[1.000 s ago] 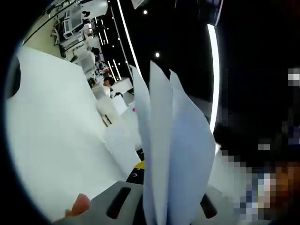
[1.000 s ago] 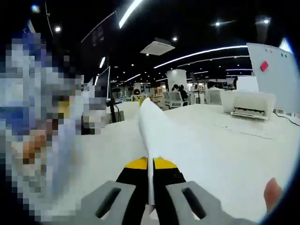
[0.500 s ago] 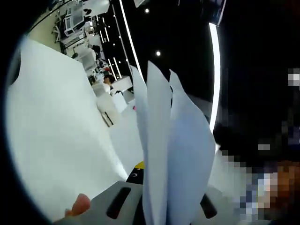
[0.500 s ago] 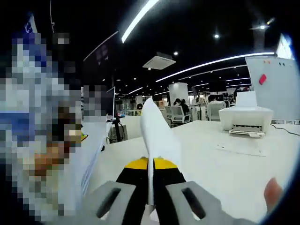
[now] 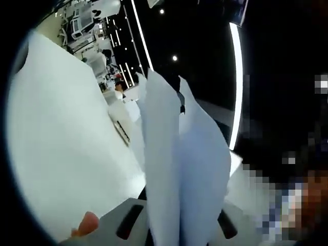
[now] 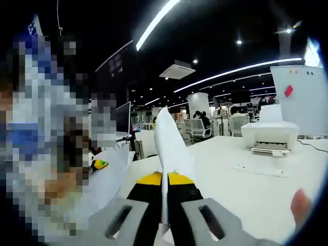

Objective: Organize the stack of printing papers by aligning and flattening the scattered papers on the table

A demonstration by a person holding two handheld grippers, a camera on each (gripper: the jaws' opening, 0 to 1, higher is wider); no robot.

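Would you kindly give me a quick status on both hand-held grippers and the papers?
Left hand-held gripper shut on white printing papers, edges fanned. Right hand-held gripper shut on the papers. White table beneath; nothing blocking.

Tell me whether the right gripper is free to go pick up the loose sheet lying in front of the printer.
Probably not as it stands. The right gripper is shut on a sheet of paper, so its jaws are occupied. The table between it and the loose sheet by the printer looks bare otherwise.
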